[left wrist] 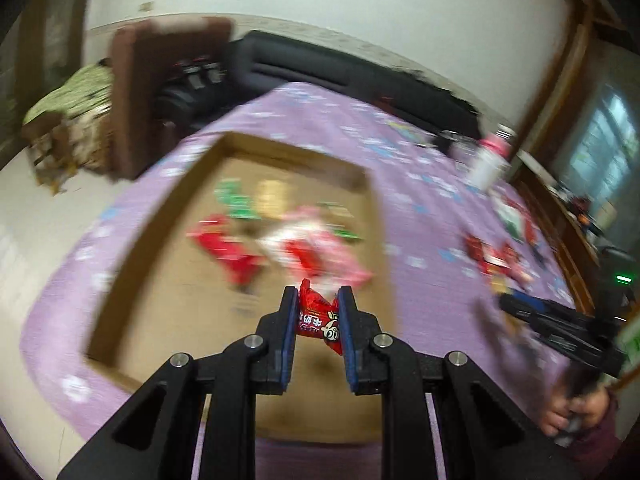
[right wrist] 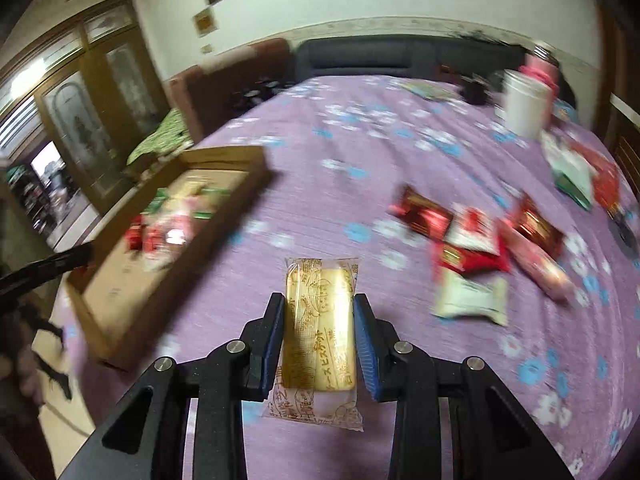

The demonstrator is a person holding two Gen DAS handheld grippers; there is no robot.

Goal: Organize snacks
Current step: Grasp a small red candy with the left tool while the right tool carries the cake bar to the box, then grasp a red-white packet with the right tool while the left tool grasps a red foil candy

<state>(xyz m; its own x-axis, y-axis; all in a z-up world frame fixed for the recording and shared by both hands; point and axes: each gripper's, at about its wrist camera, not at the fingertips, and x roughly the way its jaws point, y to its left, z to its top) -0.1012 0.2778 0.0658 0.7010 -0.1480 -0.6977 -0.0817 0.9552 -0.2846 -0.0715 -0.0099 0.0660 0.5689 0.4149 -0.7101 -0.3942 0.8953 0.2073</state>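
Note:
My left gripper (left wrist: 318,300) is shut on a small red snack packet (left wrist: 316,316) and holds it above the near part of a shallow cardboard box (left wrist: 136,240). The box holds several red, pink and green snack packets (left wrist: 304,248). My right gripper (right wrist: 319,308) is shut on a clear-wrapped yellow biscuit packet (right wrist: 320,320), held above the purple floral tablecloth (right wrist: 320,152). The box shows at the left in the right wrist view (right wrist: 240,196). Loose red, pink and white snacks (right wrist: 480,248) lie on the cloth to the right of my right gripper.
A white jar with a pink bottle behind it (right wrist: 524,100) stands at the far right of the table. More packets (right wrist: 580,172) lie near the right edge. A dark sofa (left wrist: 320,68) and a brown armchair (left wrist: 132,92) stand beyond the table.

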